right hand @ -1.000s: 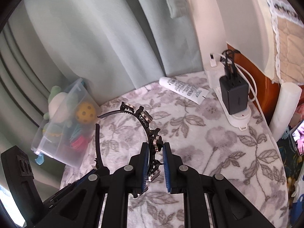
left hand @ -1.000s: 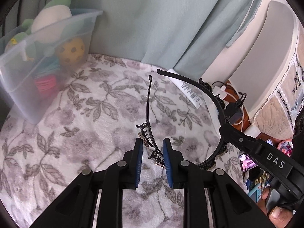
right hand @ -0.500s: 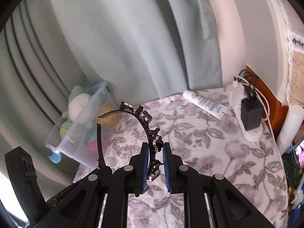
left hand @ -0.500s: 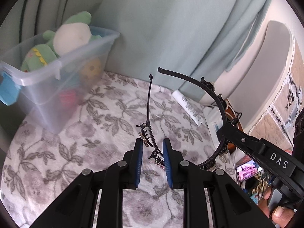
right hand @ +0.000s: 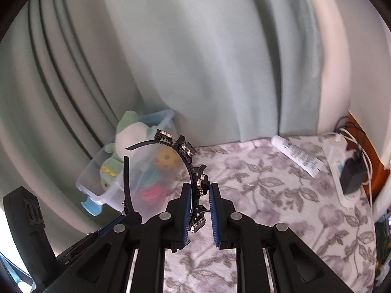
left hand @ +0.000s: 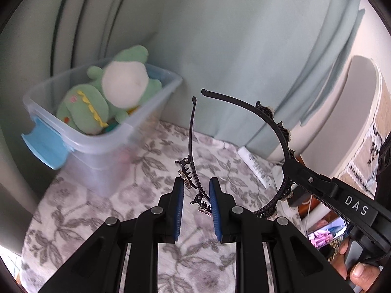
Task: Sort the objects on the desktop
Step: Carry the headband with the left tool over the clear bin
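Soft, even daylight in both wrist views; no hard shadows on floral tablecloth (left hand: 80, 210). Bright overexposed patch at bottom-left edge of each view. Motion blur smears clear plastic bin (left hand: 102, 131), plush toy (left hand: 110, 92) and curtain (right hand: 207, 61); near gripper fingers (left hand: 178, 205) sharp. Strong fisheye bending, black vignette in corners. Faint sheen on headband (right hand: 188, 156) studs.
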The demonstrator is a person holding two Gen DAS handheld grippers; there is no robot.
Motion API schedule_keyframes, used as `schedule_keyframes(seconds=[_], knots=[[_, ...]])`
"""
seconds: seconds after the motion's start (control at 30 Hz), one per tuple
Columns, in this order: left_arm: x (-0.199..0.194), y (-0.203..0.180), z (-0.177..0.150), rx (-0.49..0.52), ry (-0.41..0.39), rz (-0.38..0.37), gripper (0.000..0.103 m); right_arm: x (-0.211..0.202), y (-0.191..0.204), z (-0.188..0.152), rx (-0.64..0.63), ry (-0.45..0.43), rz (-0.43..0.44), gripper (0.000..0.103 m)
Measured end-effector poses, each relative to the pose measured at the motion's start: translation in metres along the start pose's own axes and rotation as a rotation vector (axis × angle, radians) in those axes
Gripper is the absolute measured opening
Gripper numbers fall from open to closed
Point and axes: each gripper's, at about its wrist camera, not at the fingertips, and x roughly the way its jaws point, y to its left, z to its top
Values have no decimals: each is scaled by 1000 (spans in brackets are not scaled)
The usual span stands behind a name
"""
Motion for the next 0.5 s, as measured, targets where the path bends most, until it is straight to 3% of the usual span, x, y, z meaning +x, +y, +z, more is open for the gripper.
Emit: schedule_keyframes(seconds=[0.5], knots=[[-48, 63, 44, -34, -106, 82, 21, 34, 72, 28, -103, -4, 107, 16]])
